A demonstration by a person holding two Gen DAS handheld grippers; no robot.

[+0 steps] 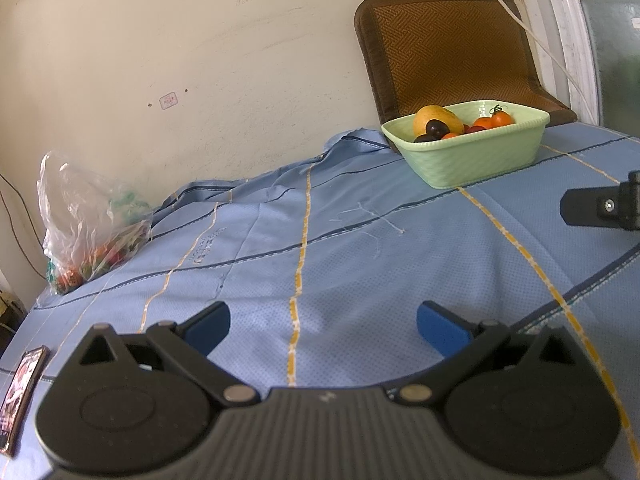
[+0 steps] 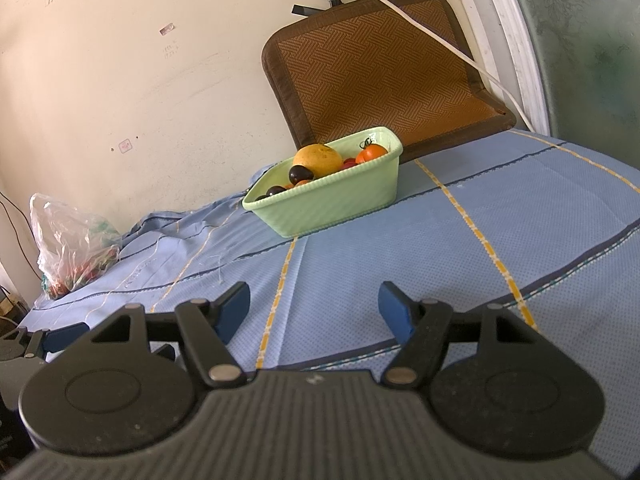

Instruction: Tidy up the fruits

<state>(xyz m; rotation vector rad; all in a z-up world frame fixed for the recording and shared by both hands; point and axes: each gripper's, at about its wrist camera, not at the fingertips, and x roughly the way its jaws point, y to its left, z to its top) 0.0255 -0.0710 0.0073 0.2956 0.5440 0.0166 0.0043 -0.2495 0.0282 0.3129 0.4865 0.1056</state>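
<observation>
A pale green basket [image 1: 472,156] [image 2: 332,204] stands on the blue cloth near the wall. In it lie a yellow mango [image 1: 436,118] [image 2: 318,159], dark plums [image 1: 437,128] [image 2: 300,174] and orange tomatoes [image 1: 502,118] [image 2: 371,153]. My left gripper [image 1: 324,326] hovers open over bare cloth, well short of the basket, with nothing between its blue pads. My right gripper [image 2: 314,310] is likewise open and empty, in front of the basket. Part of the right gripper [image 1: 600,206] shows at the right edge of the left wrist view.
A clear plastic bag [image 1: 86,220] [image 2: 70,242] of red and green items sits at the far left by the wall. A brown woven cushion [image 1: 452,48] [image 2: 380,68] leans behind the basket. A phone [image 1: 22,392] lies at the near left. White cable [image 2: 420,20] hangs down the wall.
</observation>
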